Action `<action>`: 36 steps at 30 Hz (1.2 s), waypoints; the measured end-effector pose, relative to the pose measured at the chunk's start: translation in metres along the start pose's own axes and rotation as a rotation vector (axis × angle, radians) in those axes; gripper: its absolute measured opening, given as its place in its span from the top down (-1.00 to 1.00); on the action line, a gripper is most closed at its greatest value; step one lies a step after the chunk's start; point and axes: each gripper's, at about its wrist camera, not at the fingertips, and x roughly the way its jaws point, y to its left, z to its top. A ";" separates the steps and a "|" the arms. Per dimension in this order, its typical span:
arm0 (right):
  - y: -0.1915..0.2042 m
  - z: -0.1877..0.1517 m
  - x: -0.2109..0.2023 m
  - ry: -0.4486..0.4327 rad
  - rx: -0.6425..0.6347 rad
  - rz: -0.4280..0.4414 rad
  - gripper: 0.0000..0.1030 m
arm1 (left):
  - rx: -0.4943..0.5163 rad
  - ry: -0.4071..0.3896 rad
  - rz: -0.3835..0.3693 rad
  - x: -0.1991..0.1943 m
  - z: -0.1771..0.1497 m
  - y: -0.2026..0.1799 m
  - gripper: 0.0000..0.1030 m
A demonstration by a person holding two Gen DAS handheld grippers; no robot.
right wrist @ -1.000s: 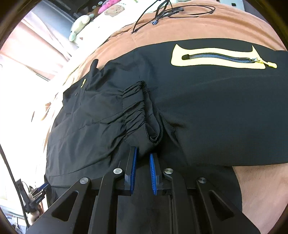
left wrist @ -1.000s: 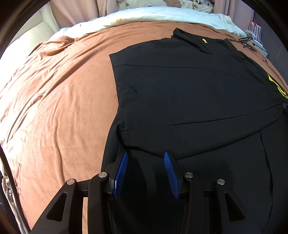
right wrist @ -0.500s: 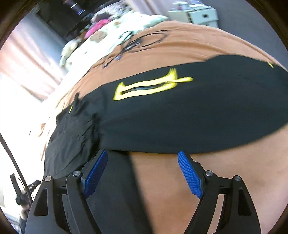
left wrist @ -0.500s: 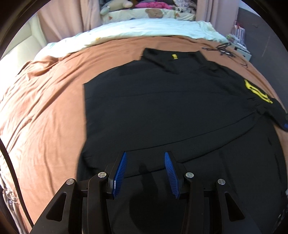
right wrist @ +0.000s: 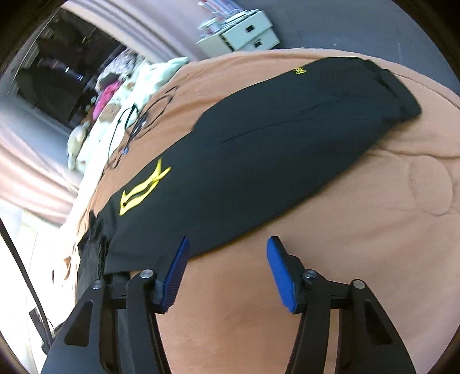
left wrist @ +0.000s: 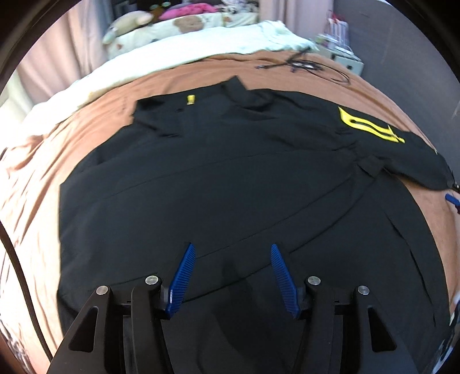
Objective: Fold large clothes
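1. Left wrist view: black jacket (left wrist: 224,184) lies spread flat across the middle of the bed (left wrist: 37,184), collar toward the far edge and hem toward the camera.
2. Yellow tab (left wrist: 190,99) sits at the collar; a yellow pocket trim (left wrist: 371,126) shows on the jacket's right side, toward the bed's right edge.
3. One sleeve is folded across the body, its cuff (left wrist: 371,165) lying near the pocket trim.
4. Right wrist view: the other sleeve (right wrist: 287,138) stretches flat toward the bed's far right corner; the same pocket trim (right wrist: 143,190) shows at its base.
5. Left gripper (left wrist: 233,273) hangs over the hem, jaws about half apart and just opened wider; cloth lies below them, nothing pinched.
6. Right gripper (right wrist: 227,273) hangs over bare brown cover just beside the sleeve edge, jaws about half apart and just narrowed; nothing between them. Its left finger (right wrist: 175,273) overlaps the sleeve edge in view; contact cannot be told.
7. Black cables (left wrist: 304,64) lie on the cover beyond the jacket, near the far edge.
8. White bedding (left wrist: 172,57) and soft toys (left wrist: 129,24) sit at the far end.
9. White drawer unit (right wrist: 244,34) stands past the bed's far corner.
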 end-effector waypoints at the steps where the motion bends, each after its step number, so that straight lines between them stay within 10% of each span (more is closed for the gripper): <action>1: -0.004 0.002 -0.001 -0.009 0.007 -0.009 0.08 | 0.010 0.002 -0.007 0.004 0.002 -0.008 -0.12; 14: 0.012 0.012 -0.001 -0.129 0.011 -0.057 0.98 | 0.030 0.035 -0.004 0.021 0.002 -0.030 -0.12; 36: 0.283 -0.062 -0.094 -0.220 -0.470 0.174 1.00 | -0.128 -0.059 0.010 -0.053 -0.042 0.056 -0.11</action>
